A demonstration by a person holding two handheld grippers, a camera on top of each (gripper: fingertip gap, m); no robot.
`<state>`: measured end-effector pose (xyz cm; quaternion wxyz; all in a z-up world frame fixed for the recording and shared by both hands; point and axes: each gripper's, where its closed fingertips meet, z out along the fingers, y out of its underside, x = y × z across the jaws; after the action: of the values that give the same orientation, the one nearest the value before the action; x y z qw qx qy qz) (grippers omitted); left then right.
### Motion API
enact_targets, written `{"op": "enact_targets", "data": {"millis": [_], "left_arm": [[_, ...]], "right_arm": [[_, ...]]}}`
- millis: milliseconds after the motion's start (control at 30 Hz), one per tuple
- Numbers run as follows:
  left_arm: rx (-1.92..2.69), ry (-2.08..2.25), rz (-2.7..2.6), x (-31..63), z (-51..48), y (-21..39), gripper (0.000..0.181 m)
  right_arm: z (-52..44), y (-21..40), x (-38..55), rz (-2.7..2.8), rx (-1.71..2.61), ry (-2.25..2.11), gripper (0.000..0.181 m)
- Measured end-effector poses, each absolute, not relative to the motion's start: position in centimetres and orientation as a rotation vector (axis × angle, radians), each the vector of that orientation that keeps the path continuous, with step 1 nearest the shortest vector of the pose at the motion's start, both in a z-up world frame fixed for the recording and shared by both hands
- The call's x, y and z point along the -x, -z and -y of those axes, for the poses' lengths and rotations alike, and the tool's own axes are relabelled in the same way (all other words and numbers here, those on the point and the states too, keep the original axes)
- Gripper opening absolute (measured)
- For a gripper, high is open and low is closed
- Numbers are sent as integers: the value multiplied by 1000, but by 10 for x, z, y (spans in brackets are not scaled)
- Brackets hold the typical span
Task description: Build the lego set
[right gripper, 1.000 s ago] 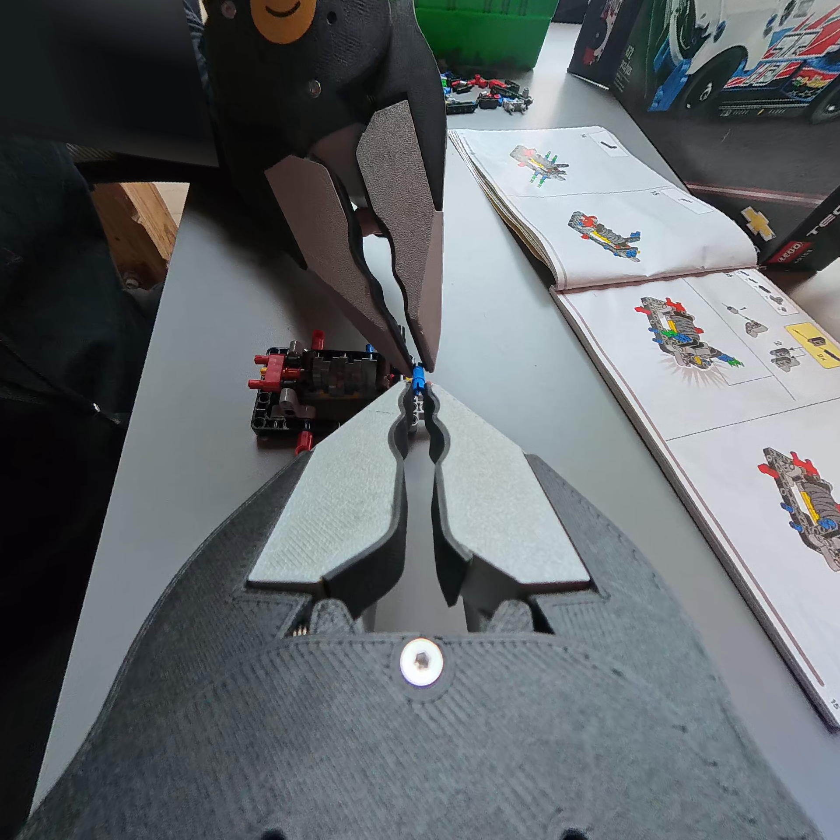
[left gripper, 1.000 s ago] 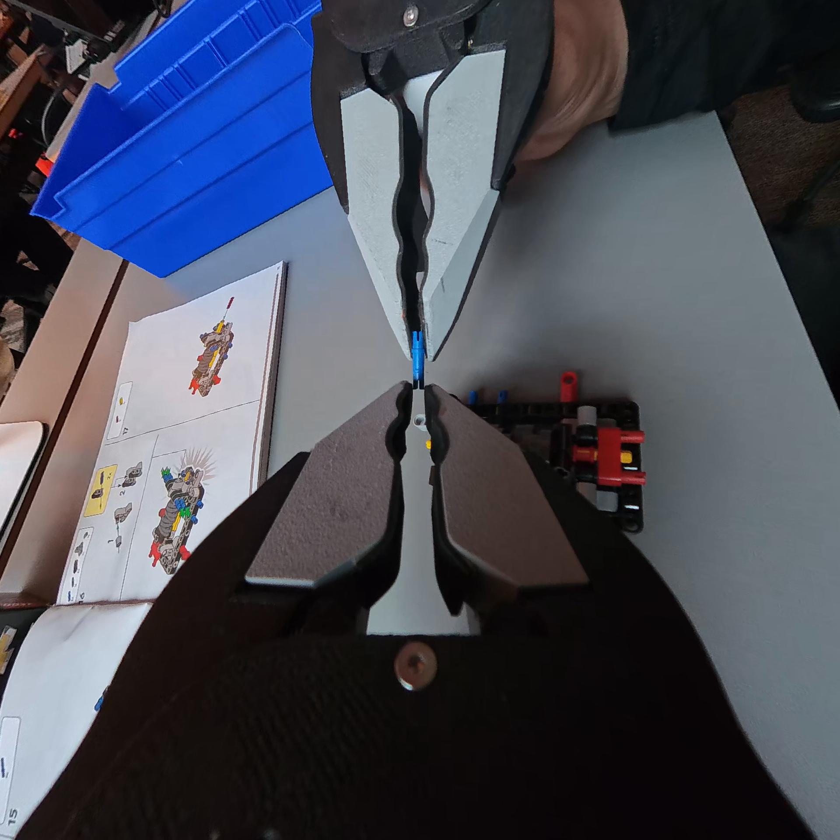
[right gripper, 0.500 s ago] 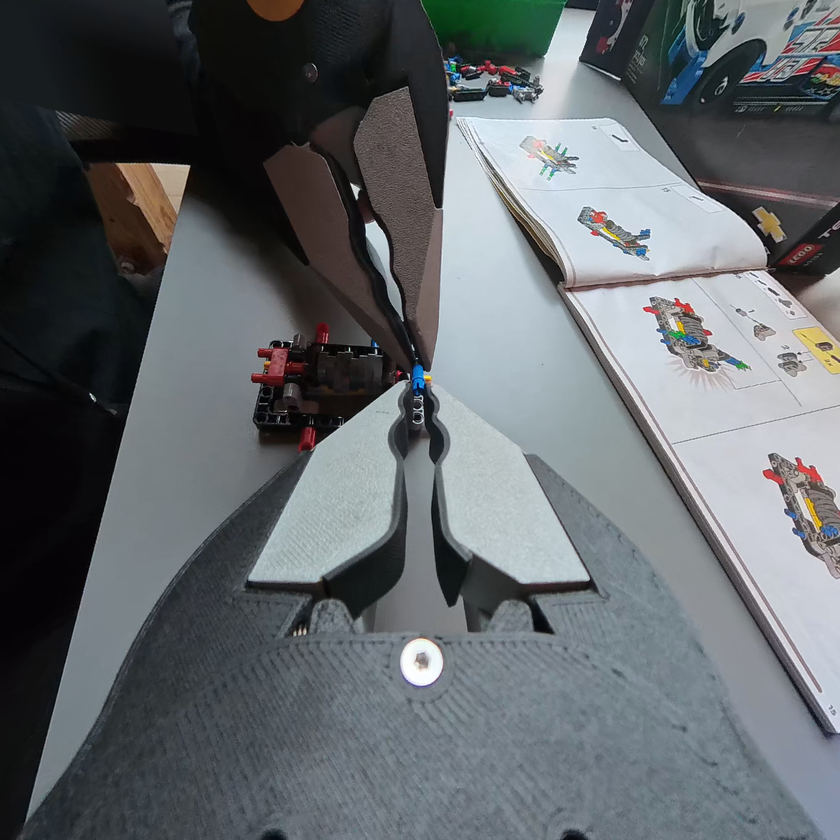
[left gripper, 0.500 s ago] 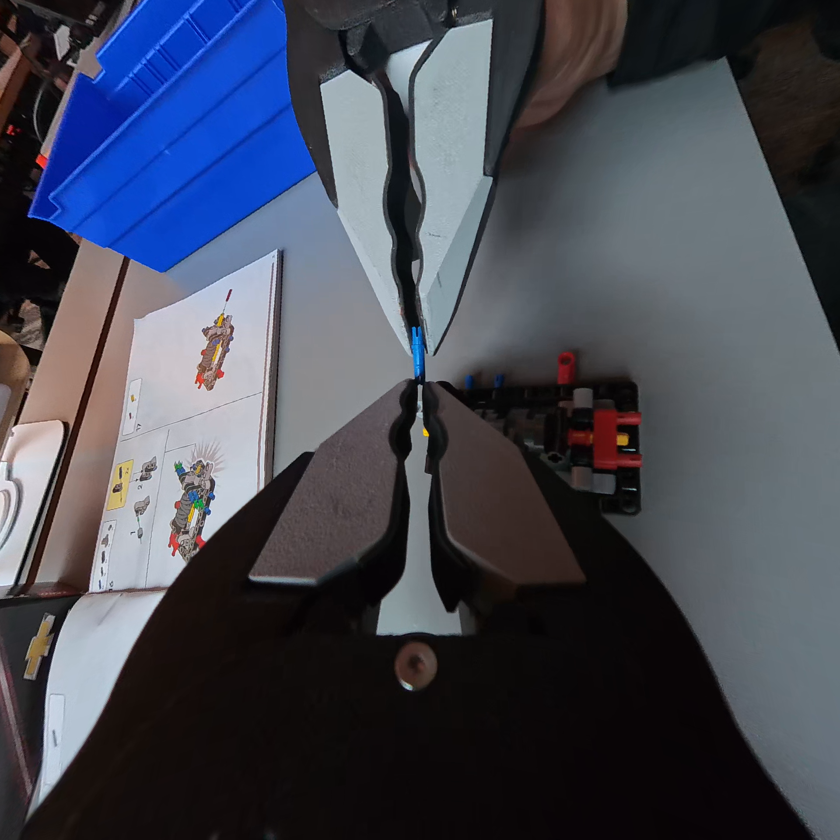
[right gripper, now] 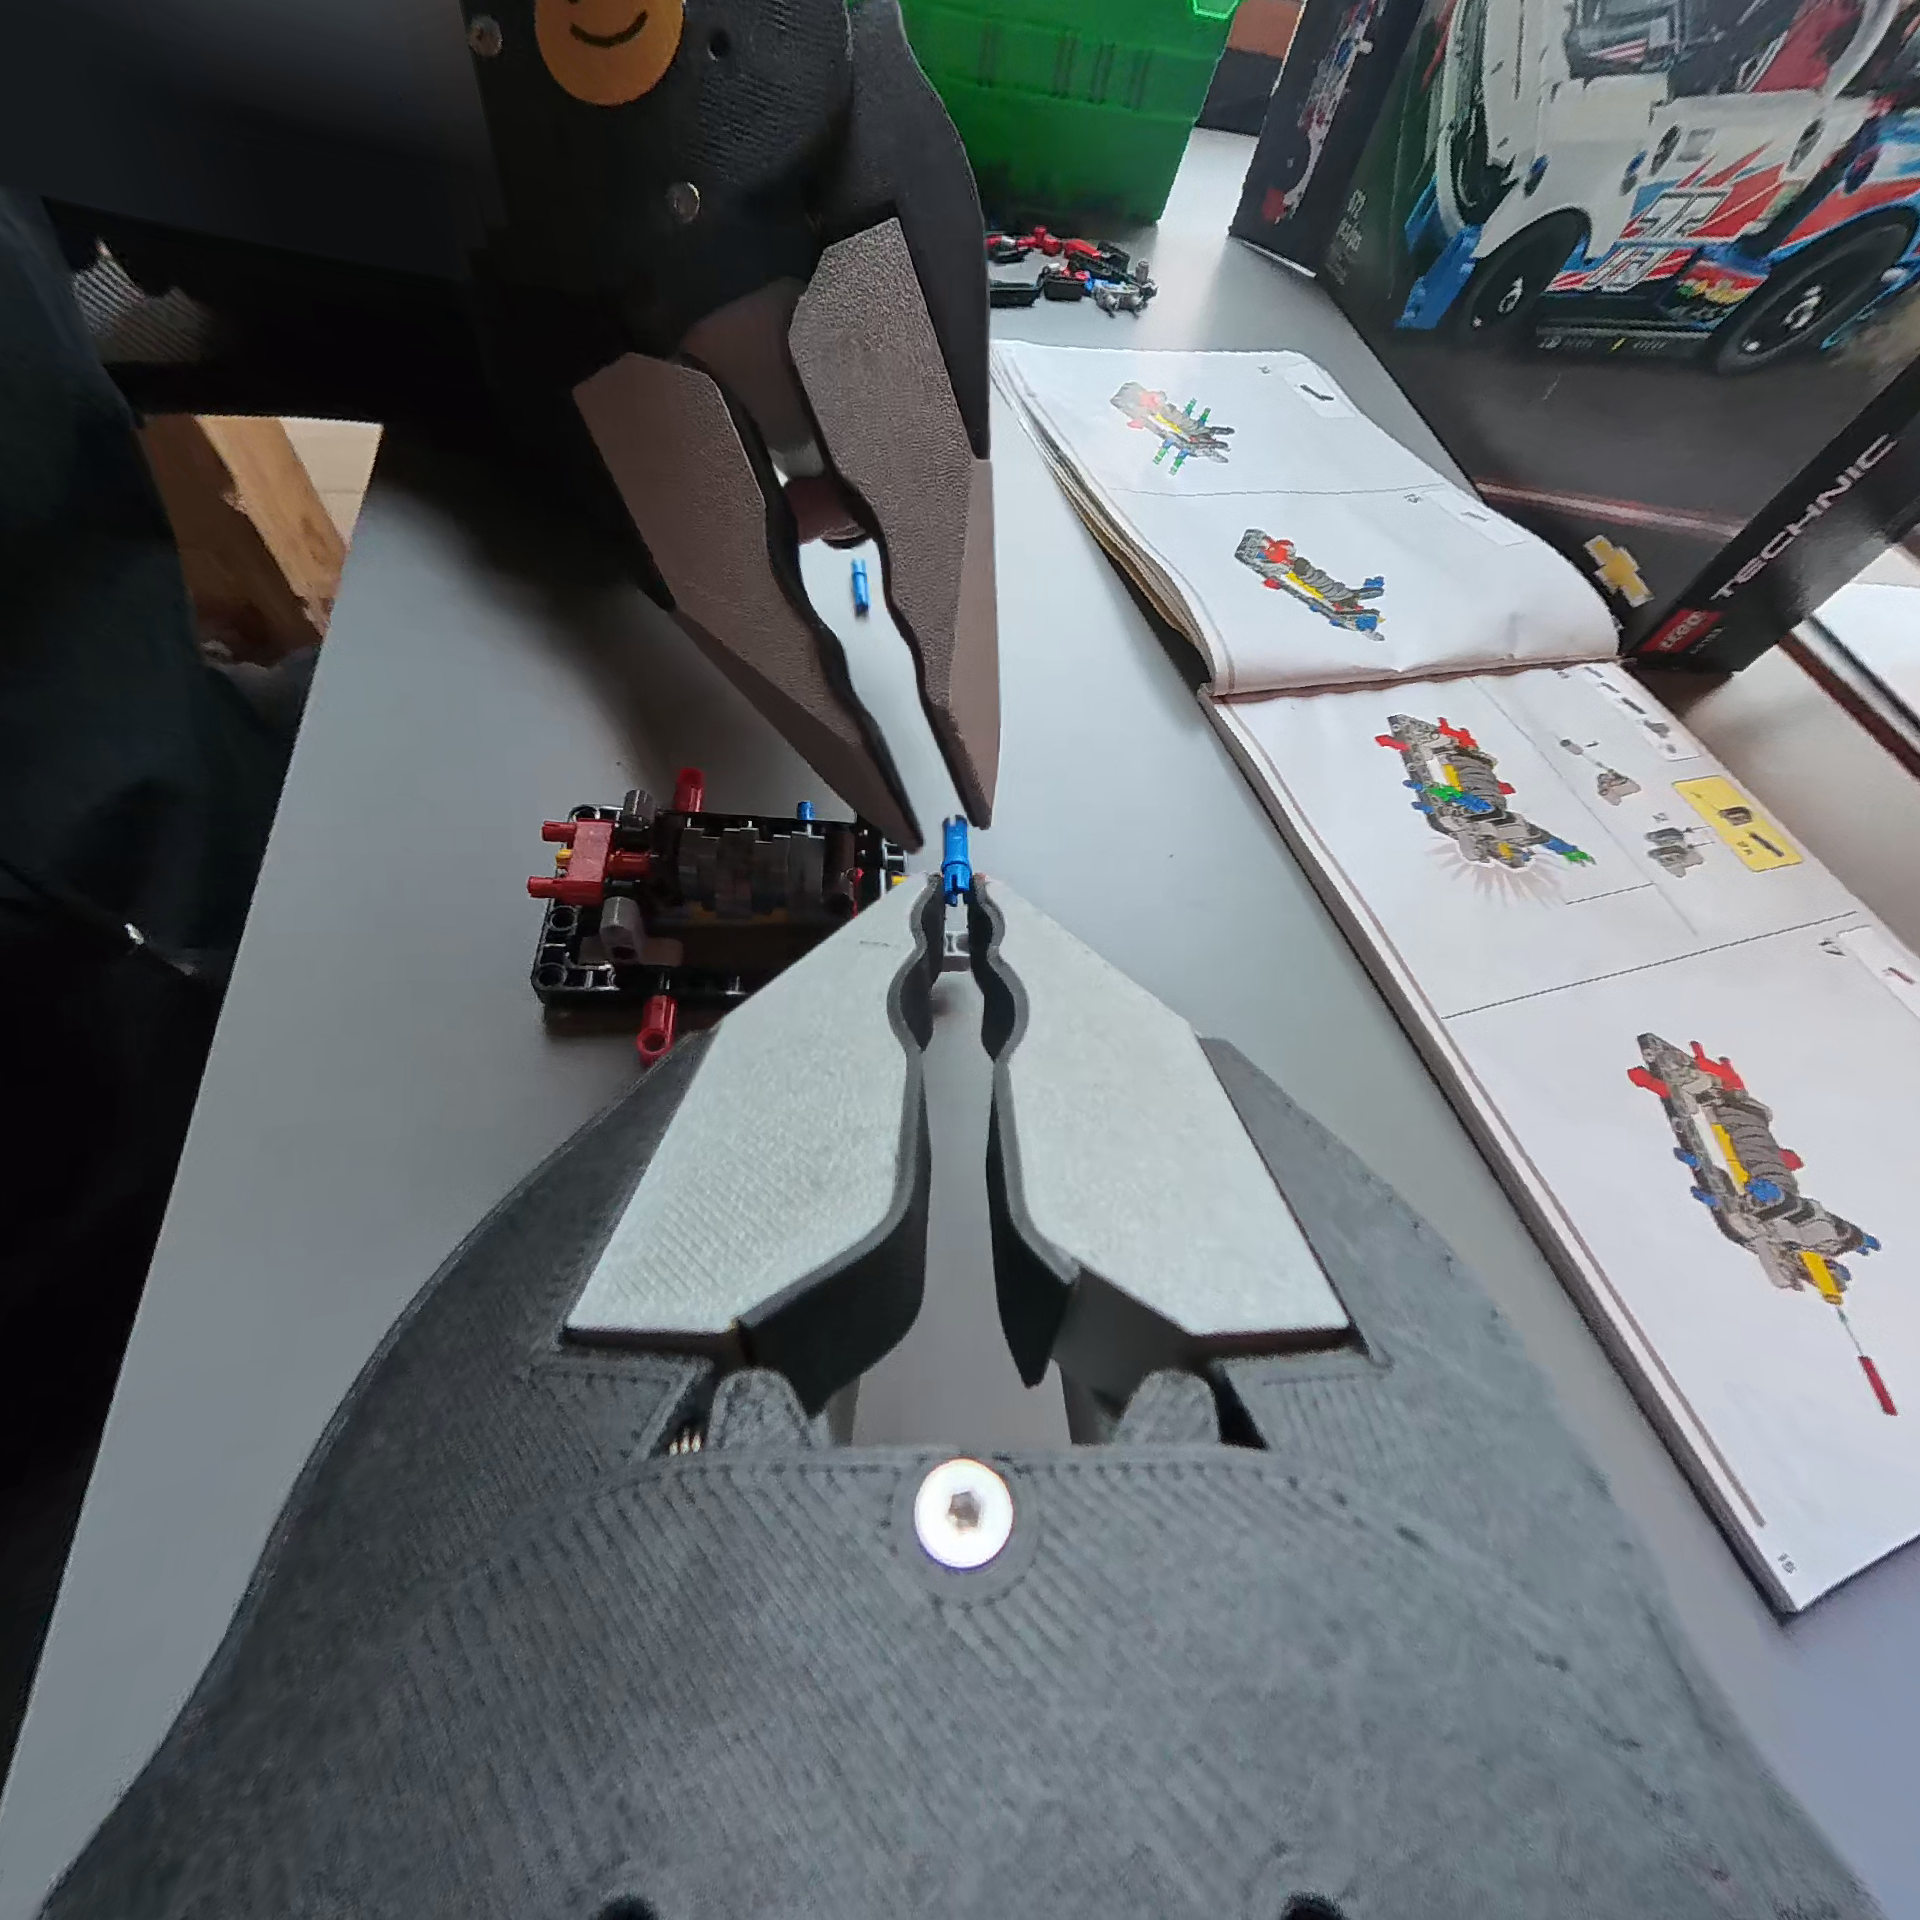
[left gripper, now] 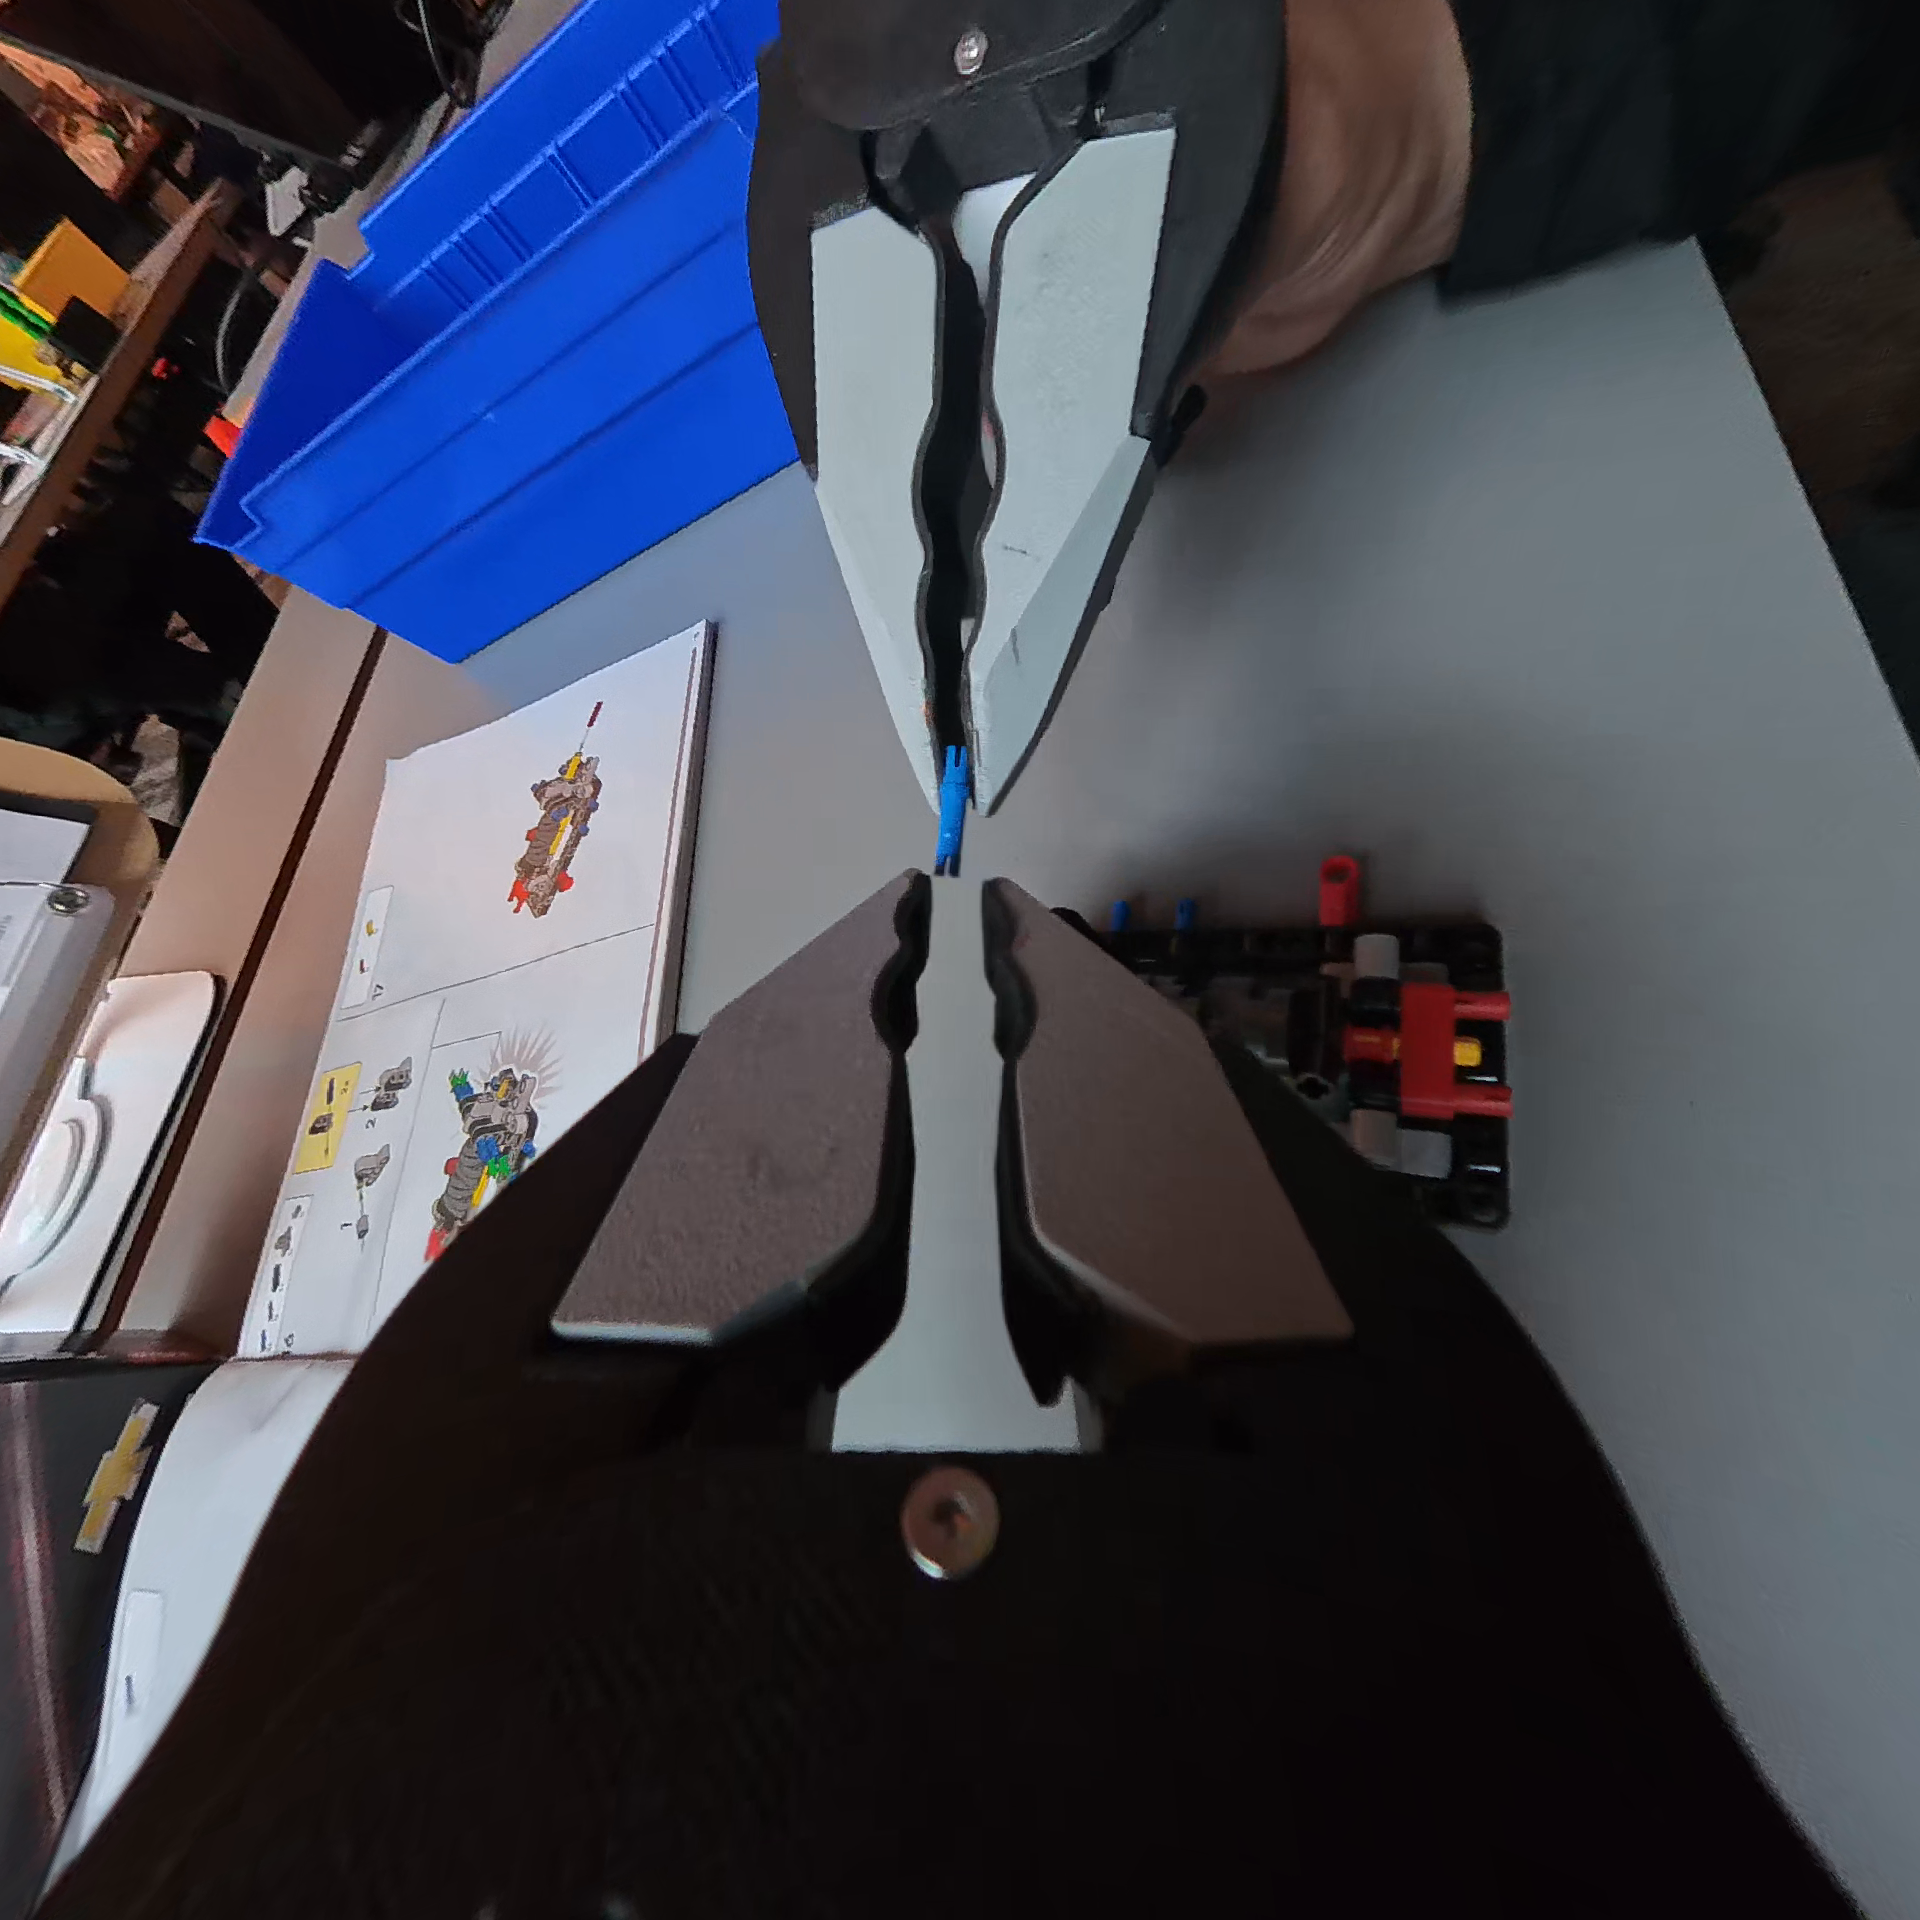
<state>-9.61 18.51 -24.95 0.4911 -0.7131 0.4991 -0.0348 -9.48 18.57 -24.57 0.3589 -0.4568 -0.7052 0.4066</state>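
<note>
Grey desk (right gripper: 436,1195) is seen throughout. At frame centre, a blue pin (right gripper: 954,854) is pinched by the closed right gripper (right gripper: 957,885); the left gripper (left gripper: 951,894) is parted, empty. The chassis (right gripper: 707,899) lies centre-left — light, stiff, slippery; the pin is best gripped mid-shaft.

The short blue plastic pin (right gripper: 954,854) shows only its outer half, the rest buried between the grey right gripper (right gripper: 957,885) tips, alongside a small pale piece (right gripper: 954,948) too cramped to make out. The black-framed lego assembly (left gripper: 1382,1039) is partly masked by the dark left gripper (left gripper: 948,883). The open white instruction booklet (right gripper: 1621,1039) runs off the right edge. The blue plastic bin (left gripper: 520,353) is cropped at the top. The far loose pieces (right gripper: 1070,272) are too small to sort.
</note>
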Motion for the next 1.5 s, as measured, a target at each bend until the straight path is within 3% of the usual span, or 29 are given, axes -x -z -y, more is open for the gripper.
{"op": "enact_targets", "data": {"millis": [1267, 1500], "left_arm": [[1699, -71, -1137, 136, -200, 250, 2], [1766, -73, -1091, 157, -209, 260, 2]], "right_arm": [[-188, 235, 119, 1725, 1188, -1220, 0], [-216, 234, 120, 1629, 1276, -1281, 7]]}}
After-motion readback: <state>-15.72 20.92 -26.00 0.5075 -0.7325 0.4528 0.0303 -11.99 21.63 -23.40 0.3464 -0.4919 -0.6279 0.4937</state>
